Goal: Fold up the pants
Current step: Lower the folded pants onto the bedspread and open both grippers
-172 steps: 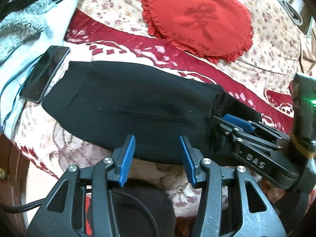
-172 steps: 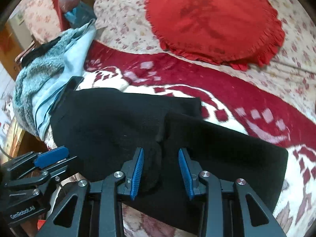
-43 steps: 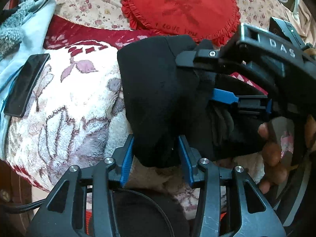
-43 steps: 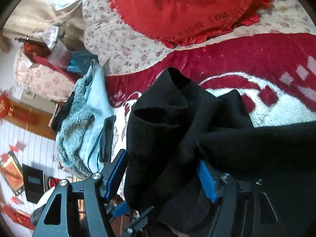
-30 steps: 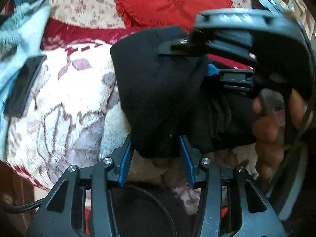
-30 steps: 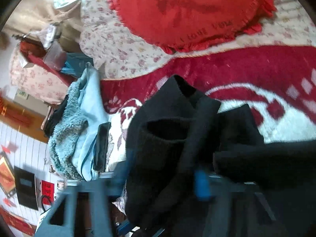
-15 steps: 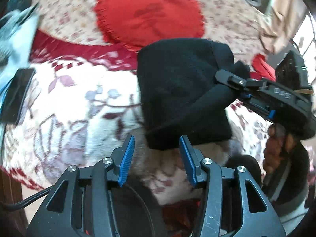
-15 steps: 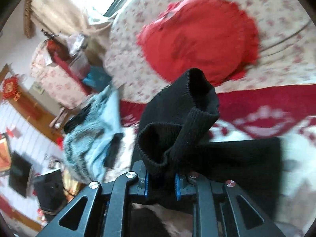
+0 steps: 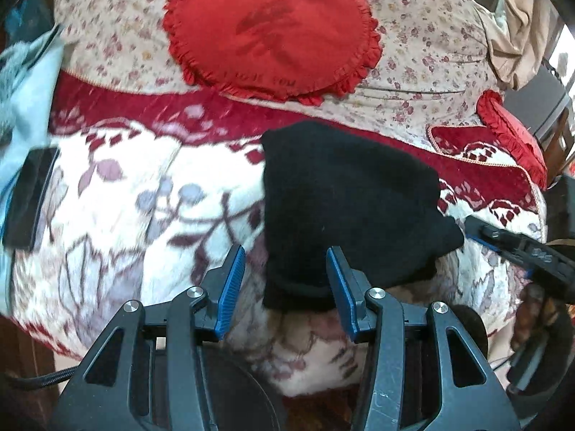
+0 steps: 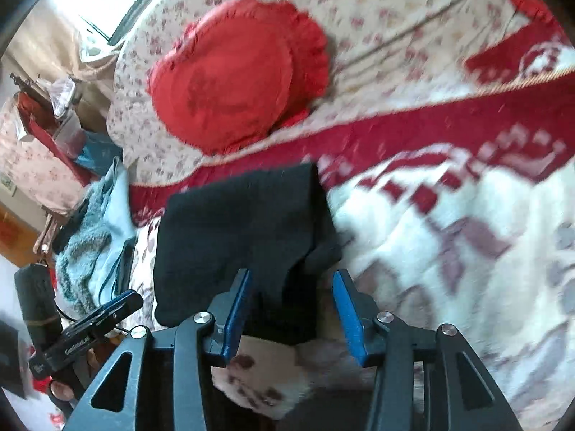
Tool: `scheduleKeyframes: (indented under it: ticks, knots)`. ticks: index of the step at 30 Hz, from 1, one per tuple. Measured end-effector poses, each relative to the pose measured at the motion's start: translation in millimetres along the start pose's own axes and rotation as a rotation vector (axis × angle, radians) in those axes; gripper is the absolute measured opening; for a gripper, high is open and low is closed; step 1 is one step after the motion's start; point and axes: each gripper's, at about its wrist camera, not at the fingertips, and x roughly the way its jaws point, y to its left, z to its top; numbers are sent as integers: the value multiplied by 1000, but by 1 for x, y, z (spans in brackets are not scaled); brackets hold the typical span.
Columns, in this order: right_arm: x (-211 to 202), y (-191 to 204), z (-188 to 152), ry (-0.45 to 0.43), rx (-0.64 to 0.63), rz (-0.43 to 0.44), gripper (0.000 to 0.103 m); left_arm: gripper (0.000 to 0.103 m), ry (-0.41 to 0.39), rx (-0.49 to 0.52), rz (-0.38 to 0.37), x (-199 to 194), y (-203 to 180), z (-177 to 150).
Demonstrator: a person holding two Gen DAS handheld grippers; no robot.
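The black pants lie folded into a short thick bundle on the red and white blanket. My left gripper is open just above the bundle's near edge; its blue pads do not press the cloth. In the right wrist view the pants reach between the fingers of my right gripper, whose jaws are opening and stand clear of the cloth. The right gripper shows at the bundle's right end, held by a hand. The left gripper appears at the lower left.
A round red frilled cushion lies behind the pants on a flowered sheet. A black phone and pale blue and grey fleece clothes sit at the left. Another red cushion is at the right. The bed's front edge is below the grippers.
The right gripper carried the gripped pants end across, laid it on the bundle, then opened and drew back. The left gripper has backed off and lifted slightly; the pants now lie flat.
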Motion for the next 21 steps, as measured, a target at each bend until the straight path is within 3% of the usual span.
scheduleKeyframes:
  ticks: [3, 7, 11, 14, 21]
  knots:
    - [-8, 10, 11, -46, -56, 28, 45, 46, -9, 24, 16, 12, -12, 14]
    - [15, 37, 22, -32, -175, 58, 45, 46, 14, 17, 55, 39, -15, 34]
    - [65, 46, 30, 22, -193, -7, 45, 49, 42, -5, 65, 61, -11, 48]
    - [88, 42, 40, 33, -191, -46, 45, 58, 58, -16, 83, 77, -8, 52]
    - [86, 45, 47, 50, -204, -79, 45, 62, 50, -26, 84, 72, -7, 47]
